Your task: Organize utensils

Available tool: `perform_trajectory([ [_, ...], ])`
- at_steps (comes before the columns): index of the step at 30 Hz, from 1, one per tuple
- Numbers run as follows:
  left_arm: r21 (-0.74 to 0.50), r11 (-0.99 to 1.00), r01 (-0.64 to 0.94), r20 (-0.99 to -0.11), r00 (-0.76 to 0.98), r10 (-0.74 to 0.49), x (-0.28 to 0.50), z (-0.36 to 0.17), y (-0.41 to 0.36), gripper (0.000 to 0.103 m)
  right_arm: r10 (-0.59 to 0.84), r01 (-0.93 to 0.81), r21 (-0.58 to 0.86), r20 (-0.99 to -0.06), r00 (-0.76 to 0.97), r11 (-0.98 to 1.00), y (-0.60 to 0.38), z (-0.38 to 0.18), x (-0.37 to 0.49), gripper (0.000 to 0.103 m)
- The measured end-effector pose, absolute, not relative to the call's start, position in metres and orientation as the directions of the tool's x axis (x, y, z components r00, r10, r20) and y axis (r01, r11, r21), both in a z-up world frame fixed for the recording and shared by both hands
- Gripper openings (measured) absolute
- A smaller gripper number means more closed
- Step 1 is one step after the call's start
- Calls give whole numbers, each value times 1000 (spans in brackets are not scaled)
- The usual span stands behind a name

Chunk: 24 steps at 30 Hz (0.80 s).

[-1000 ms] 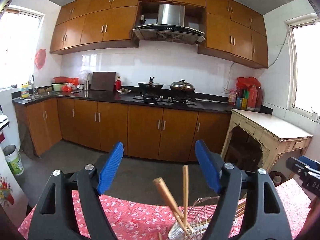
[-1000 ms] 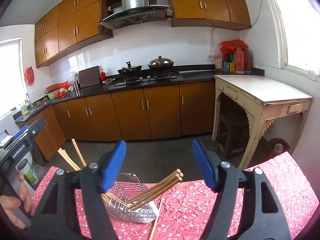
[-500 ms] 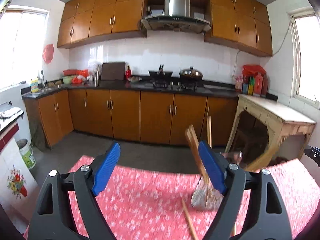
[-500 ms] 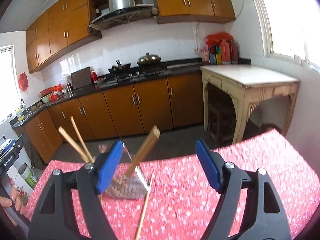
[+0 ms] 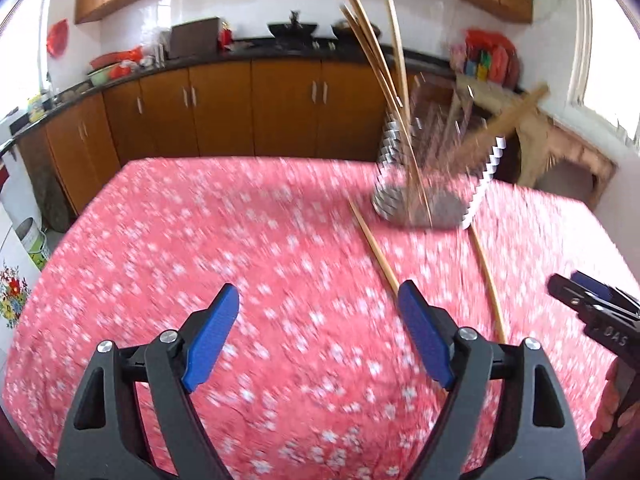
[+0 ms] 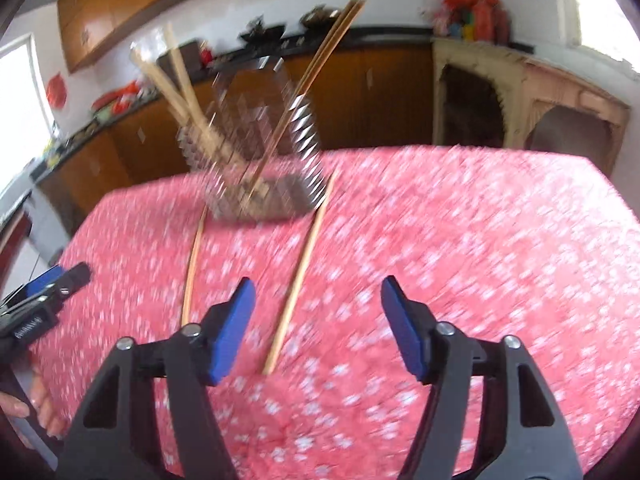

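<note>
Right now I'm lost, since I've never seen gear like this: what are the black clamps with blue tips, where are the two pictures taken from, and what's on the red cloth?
They are hand-held grippers, not a robot: a person carries one in each hand, and a camera on each looks forward along its two fingers. One picture is from the left gripper, the other from the right gripper. Each also catches the other at its edge, with part of a hand.

Both look down on a table with a red flowered cloth. On it stands a wire utensil basket with chopsticks sticking up out of it. Two loose chopsticks lie on the cloth in front of it, the left chopstick and the right chopstick.

Neither gripper holds anything. The left's jaws are closing slightly, the right's closing faster, both on empty air. The frames are motion-blurred.
</note>
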<state>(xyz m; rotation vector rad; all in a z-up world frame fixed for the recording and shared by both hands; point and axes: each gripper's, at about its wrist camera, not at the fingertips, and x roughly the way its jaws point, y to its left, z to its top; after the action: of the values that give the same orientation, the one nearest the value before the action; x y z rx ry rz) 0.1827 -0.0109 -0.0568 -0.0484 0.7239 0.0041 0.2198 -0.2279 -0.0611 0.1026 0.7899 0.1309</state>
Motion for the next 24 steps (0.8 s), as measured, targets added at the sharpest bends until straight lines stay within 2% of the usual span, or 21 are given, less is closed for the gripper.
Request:
perform_trajectory([
  [7,-42,999,14,-702,712,-39,189,-78,-28,76,150,-100,112,-762,630,989,-210,-98,236,58],
  [9,-45,999,12,-710,703,-40,191,-82,-28,76,135,-103,90,-772,621,991,-207,-106,238,55],
  [12,-51,999,17,-720,692,-48,193,-87,-32,76,87,-88,41,-773,629,995,-210,-110,239,29],
  [13,-52,998,21,-722,690,-52,193,-88,-35,75,74,-72,37,-773,630,997,-214,-109,240,12],
  [14,-52,998,25,-725,687,-55,194,-90,-37,74,73,-43,59,-777,625,997,-224,-109,243,8],
  [19,-43,997,60,-743,665,-72,197,-96,-56,66,-5,125,95,-776,631,988,-277,-108,252,7],
  [22,-30,997,70,-764,641,-68,201,-103,-68,55,-10,157,115,-777,630,981,-293,-109,251,7],
  [24,-13,997,71,-777,627,-55,204,-109,-75,42,-1,154,124,-775,632,980,-296,-109,250,7],
])
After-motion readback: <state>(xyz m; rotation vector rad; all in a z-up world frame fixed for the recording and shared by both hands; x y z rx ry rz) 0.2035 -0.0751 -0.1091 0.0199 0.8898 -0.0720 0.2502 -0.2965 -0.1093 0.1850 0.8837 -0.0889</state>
